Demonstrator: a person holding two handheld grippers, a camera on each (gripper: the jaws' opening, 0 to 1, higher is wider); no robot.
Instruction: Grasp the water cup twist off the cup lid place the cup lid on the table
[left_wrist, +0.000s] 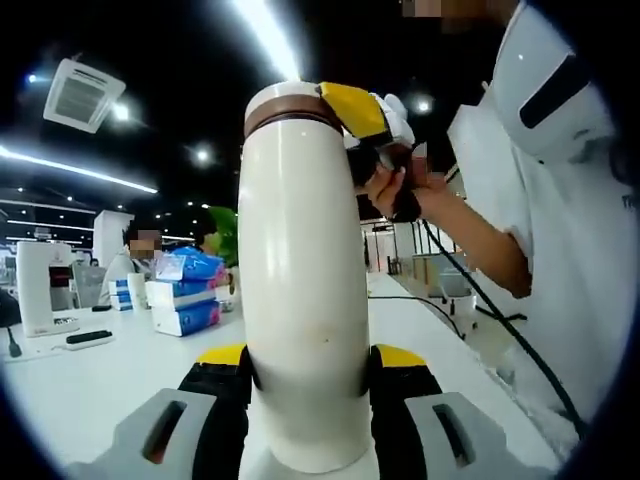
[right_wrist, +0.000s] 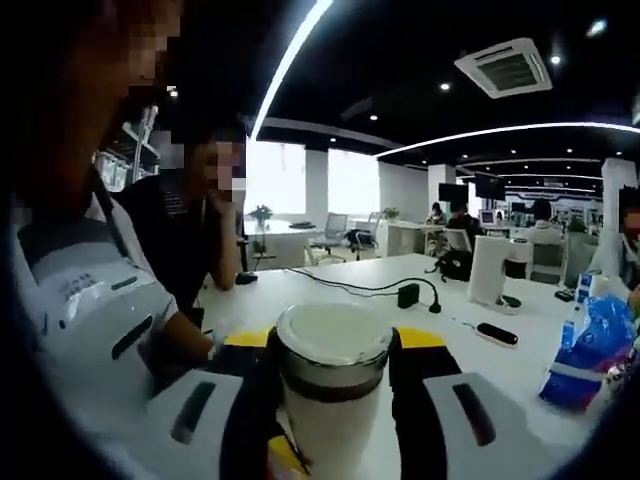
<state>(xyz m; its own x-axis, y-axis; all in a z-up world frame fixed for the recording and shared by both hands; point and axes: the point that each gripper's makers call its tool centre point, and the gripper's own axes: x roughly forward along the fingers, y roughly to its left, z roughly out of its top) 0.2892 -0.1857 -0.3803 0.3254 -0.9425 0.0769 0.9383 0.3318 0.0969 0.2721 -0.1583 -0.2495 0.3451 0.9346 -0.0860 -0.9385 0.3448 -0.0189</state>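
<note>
my left gripper (left_wrist: 308, 372) clamps the tall cream cylindrical water cup (left_wrist: 303, 290); at 12 o'clock, my right gripper (right_wrist: 330, 368) grips its brown-banded cream lid (right_wrist: 331, 352).

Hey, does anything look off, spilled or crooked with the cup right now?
Nothing stands out. The cream water cup sits squarely between the left gripper jaws, the right gripper closes around its lid, and no spill shows on the white table.

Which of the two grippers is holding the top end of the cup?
The right gripper: its fingers clamp the brown-banded lid, while the left gripper grips the cream cup body.
</note>
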